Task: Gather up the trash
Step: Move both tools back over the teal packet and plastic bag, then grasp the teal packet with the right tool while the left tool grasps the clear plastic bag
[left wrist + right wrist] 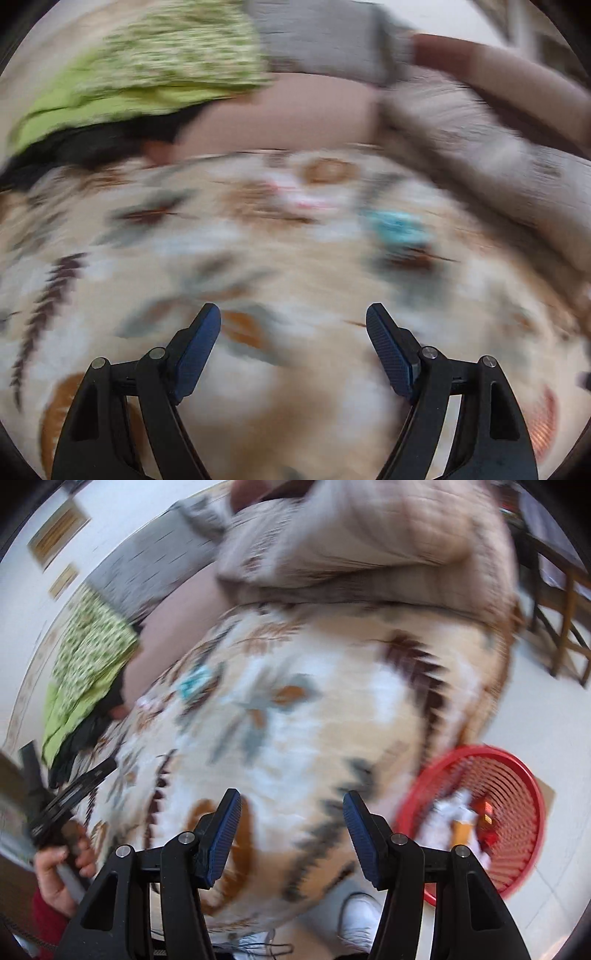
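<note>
Both views are motion-blurred. A crumpled blue scrap [397,227] and a pink-white scrap [303,194] lie on a leaf-patterned bedspread [258,280]. My left gripper [293,317] is open and empty above the bedspread, short of both scraps. My right gripper [291,805] is open and empty over the same bedspread [332,709]; the blue scrap [192,685] and the pink-white scrap [147,703] lie far ahead to its left. A red mesh basket [517,775] holding several pieces of trash stands on the floor at the right. The left gripper [70,794] shows at the left edge, held by a hand.
A green patterned cloth [155,70] over a dark garment [96,144] lies at the back left. A folded beige quilt [480,155] lies at the right. A grey pillow [325,40] is behind. Wooden furniture [565,613] stands on the white floor at the right.
</note>
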A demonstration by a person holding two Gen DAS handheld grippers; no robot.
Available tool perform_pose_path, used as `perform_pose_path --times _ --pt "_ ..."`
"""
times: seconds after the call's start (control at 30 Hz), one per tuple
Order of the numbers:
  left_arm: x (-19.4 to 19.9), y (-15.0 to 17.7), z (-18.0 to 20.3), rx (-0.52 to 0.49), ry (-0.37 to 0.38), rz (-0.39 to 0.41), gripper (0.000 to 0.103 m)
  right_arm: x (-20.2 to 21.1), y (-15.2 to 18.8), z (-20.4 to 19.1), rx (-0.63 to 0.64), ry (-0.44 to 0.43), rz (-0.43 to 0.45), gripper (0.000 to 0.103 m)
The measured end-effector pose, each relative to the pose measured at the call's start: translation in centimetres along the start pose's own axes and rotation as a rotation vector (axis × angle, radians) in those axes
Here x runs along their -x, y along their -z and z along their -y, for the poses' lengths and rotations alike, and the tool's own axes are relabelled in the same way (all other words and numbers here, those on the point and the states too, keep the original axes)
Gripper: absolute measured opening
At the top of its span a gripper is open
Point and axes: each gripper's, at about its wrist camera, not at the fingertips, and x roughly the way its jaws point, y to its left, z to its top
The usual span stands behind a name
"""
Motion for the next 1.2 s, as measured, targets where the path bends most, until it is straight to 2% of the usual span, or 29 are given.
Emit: perform_pose_path --times 0.03,0.13,0.23,0.37,0.43,0.53,0.63,0.77,0.87,0.9,0.93,0.97,1.03,1.1,1.2 --pt "-0.9 -0.3 -1.0 0.023 -0.045 -0.019 0.08 -0.5 -0.6 -1.1 0.018 -0.006 -0.005 0.062" --pt "-2.2 -0.7 -4.0 0.154 -0.118 -0.034 0.08 -2.6 -2.9 -6.0 0.097 -0.035 -0.026 0.066" --pt "-2.4 -0.6 -5.1 0.19 -0.175 -0.039 0.08 -5.9 -5.2 -11.0 0.166 -0.079 -0.052 0.072" --pt "-2.4 -0.7 -5.2 0.201 -0.173 -0.042 0.08 -12.8 -9.2 -15.6 0.085 -0.141 -0.143 0.072" --pt "-2.4 -0.7 -5.3 0.212 -0.16 -0.054 0.08 -16.8 -11.0 -17.1 0.035 -0.128 -0.176 0.072" --pt "-2.5 -0.9 -5.7 0.242 -0.146 -0.058 0.08 -21.7 -12.9 -17.8 -0.032 -0.09 -0.203 0.072" --pt "-2.3 -1.1 -5.9 0.247 -0.14 -0.049 0.08 -27.1 -14.7 -17.5 -0.124 -0.016 -0.234 0.073" --pt "-2.1 -1.3 -6.3 0.265 -0.132 -0.042 0.08 -30.4 -16.1 -16.0 -0.231 0.006 -0.215 0.073" --pt "-2.3 -1.2 -6.5 0.279 -0.122 -0.058 0.08 -32.4 -16.6 -16.1 -0.255 0.01 -0.206 0.074" --pt "-2.4 -1.2 -6.7 0.286 -0.12 -0.061 0.08 -32.6 -16.6 -16.4 -0.24 0.027 -0.199 0.067" --pt "-2.4 -1.2 -6.8 0.295 -0.119 -0.064 0.08 -32.8 -16.7 -17.1 -0.208 0.046 -0.188 0.052" --pt "-2.4 -1.1 -7.0 0.304 -0.12 -0.066 0.08 -33.0 -16.8 -18.0 -0.161 0.047 -0.187 0.049" --pt "-2.3 -1.0 -7.2 0.313 -0.13 -0.068 0.08 -32.8 -16.6 -18.8 -0.127 0.004 -0.189 0.029" --pt "-2.3 -0.9 -7.3 0.324 -0.13 -0.071 0.08 -32.6 -16.5 -20.2 -0.073 -0.016 -0.186 0.024" --pt "-2.4 -0.9 -7.4 0.333 -0.119 -0.078 0.08 -31.7 -16.7 -22.7 0.018 -0.023 -0.119 0.023"
